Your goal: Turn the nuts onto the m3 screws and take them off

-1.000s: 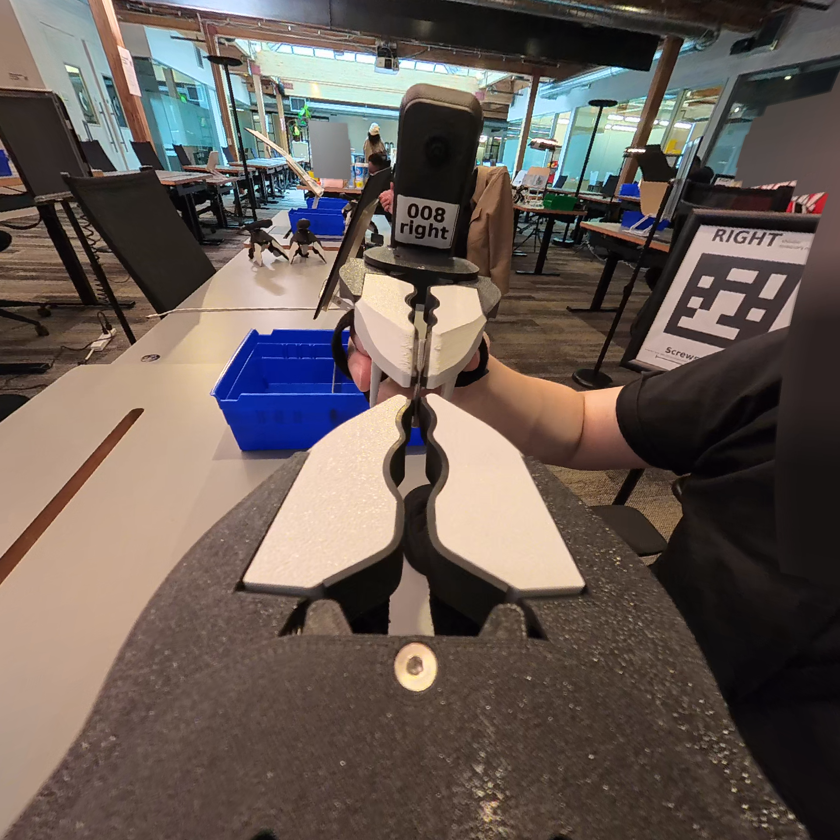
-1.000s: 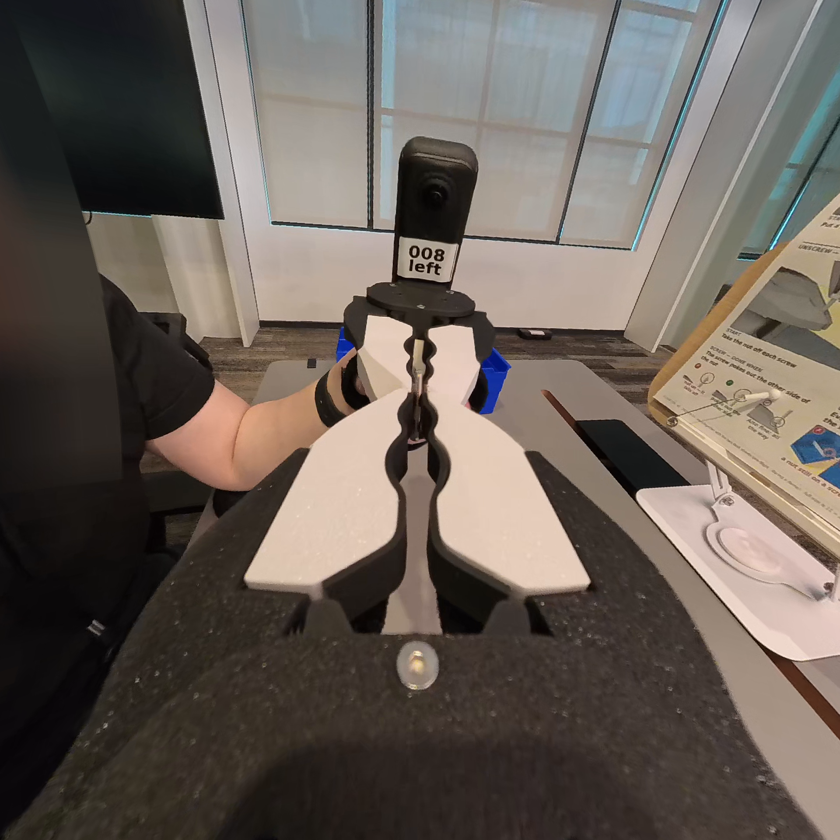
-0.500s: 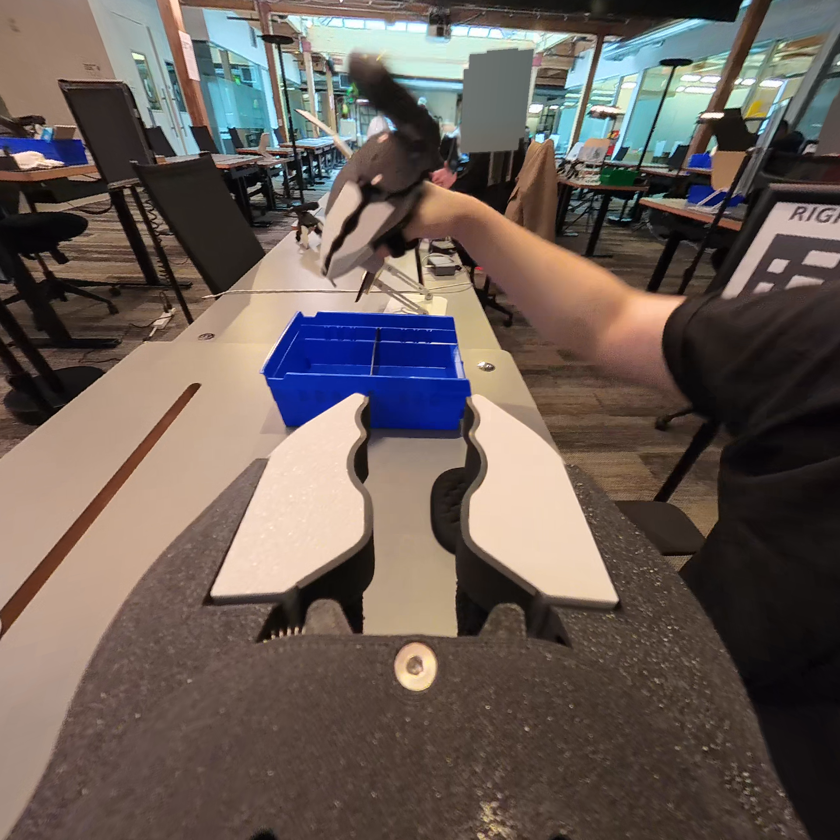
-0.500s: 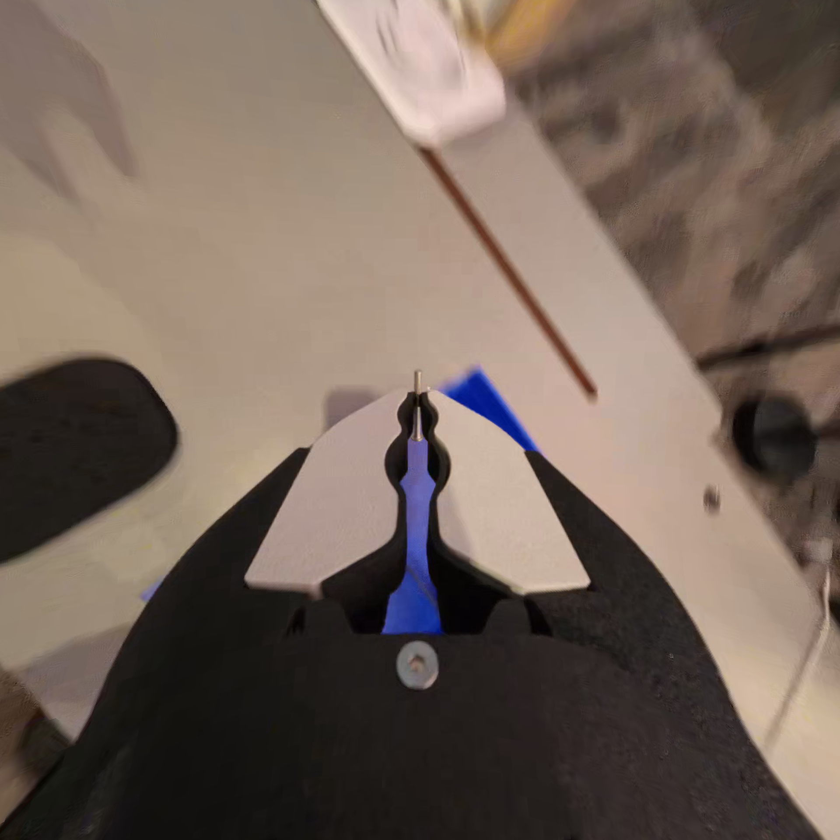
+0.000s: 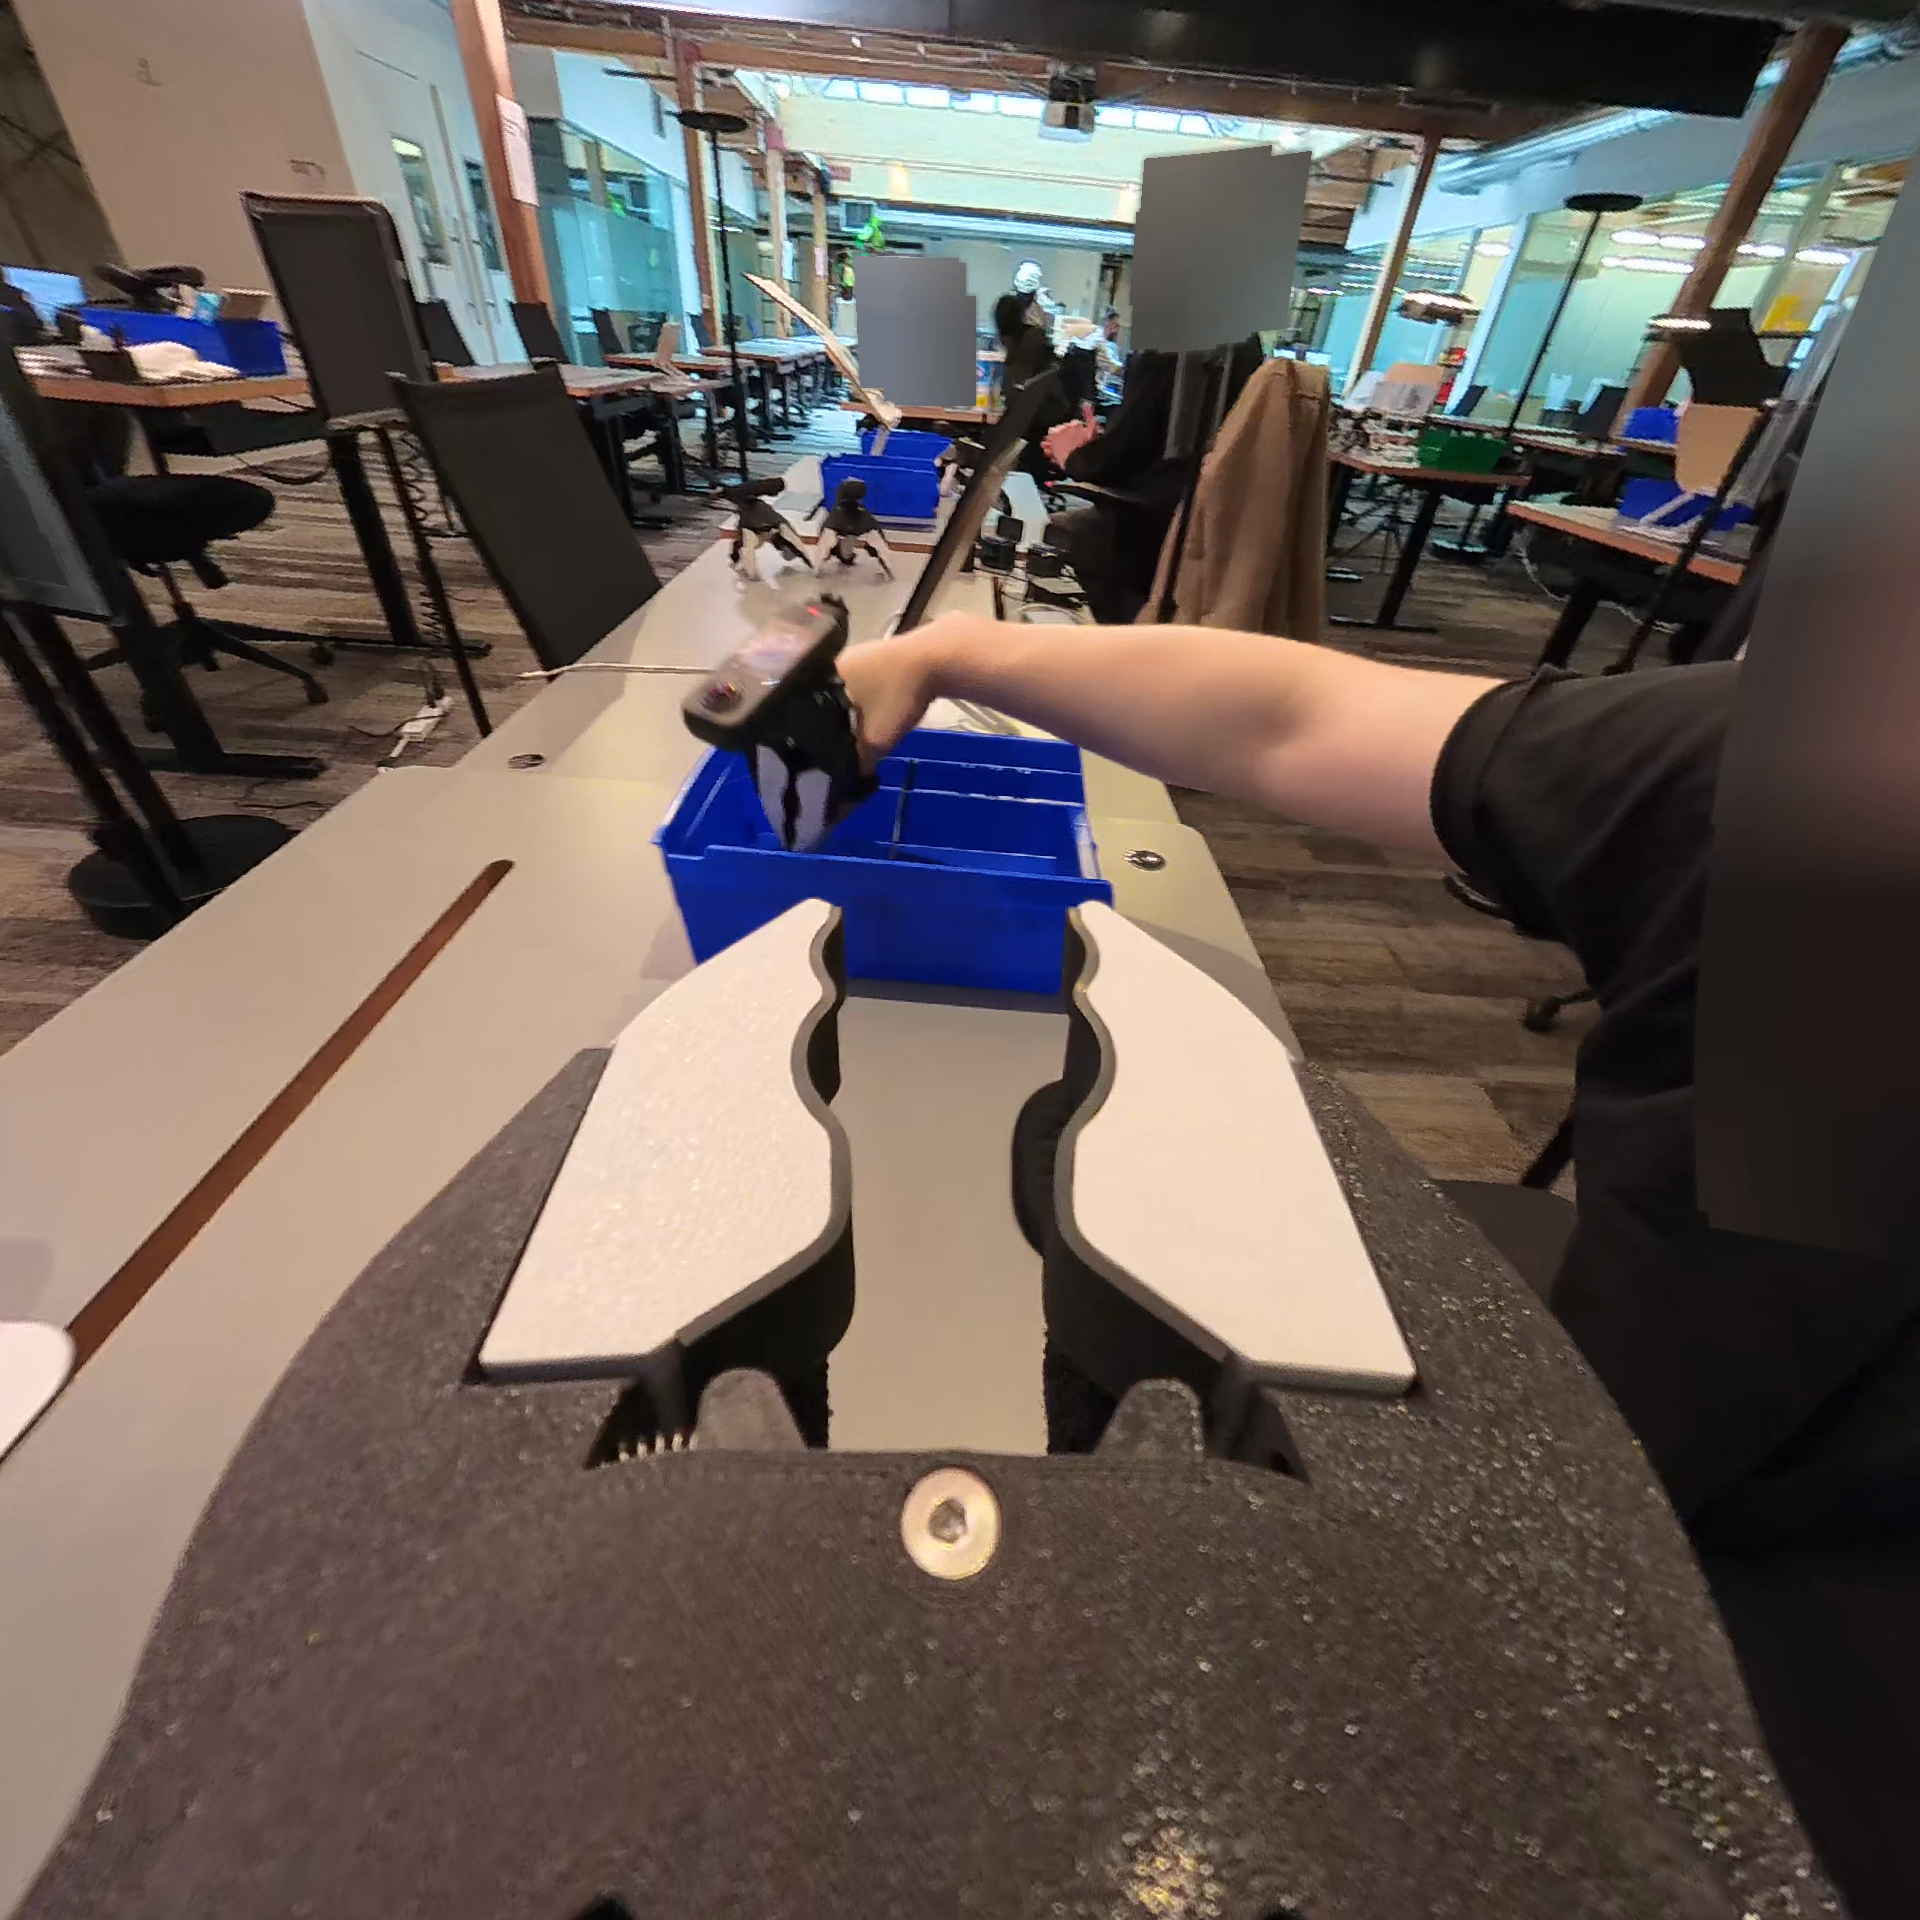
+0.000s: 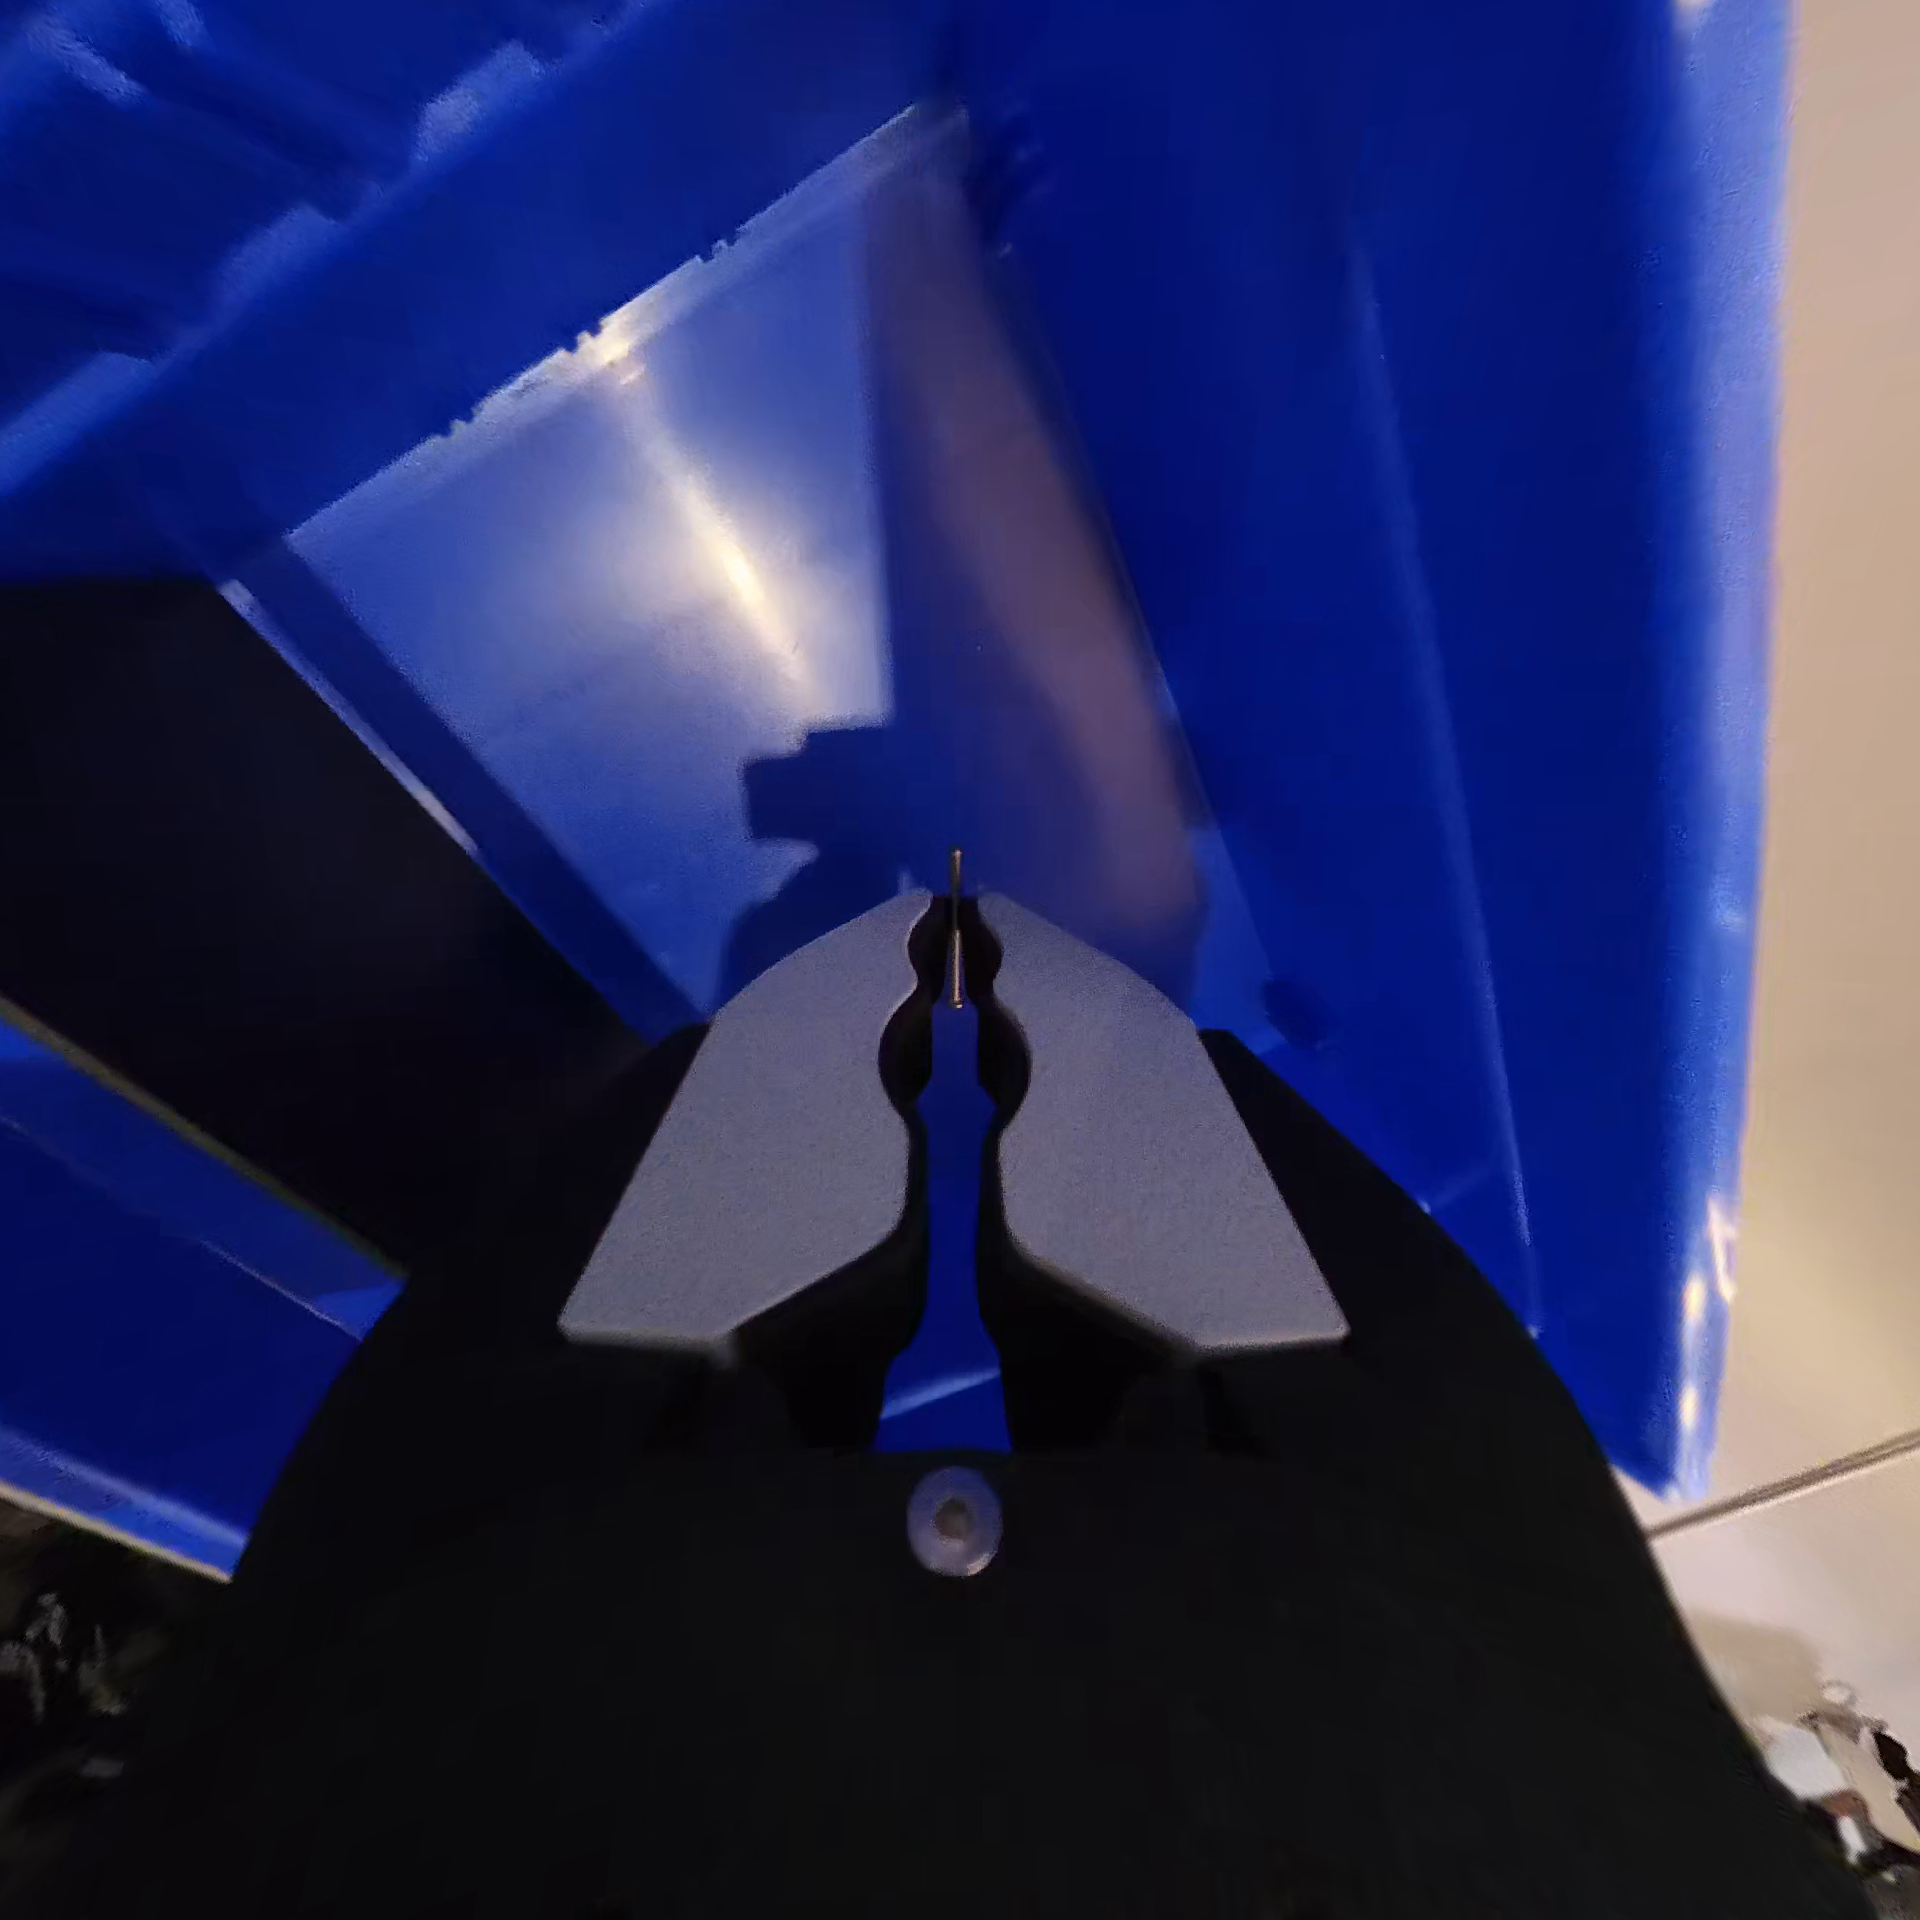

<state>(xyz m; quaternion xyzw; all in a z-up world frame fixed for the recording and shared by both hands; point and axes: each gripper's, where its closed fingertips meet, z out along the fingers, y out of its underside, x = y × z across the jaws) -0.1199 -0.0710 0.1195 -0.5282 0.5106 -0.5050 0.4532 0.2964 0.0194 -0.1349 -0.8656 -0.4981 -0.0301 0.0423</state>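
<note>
The left hand-held gripper (image 5: 948,925) is hovering with fingers spread wide over the grey surface (image 5: 312,987), just before the blue plastic divided bin (image 5: 935,904). The right hand-held gripper (image 6: 956,902) is pinching a thin metal m3 screw (image 6: 955,925) inside that bin's left compartment.

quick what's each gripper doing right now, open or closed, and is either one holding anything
Left gripper: open, jaws wide apart, holding nothing.
Right gripper: closed on a thin screw, over the blue bin.
</note>
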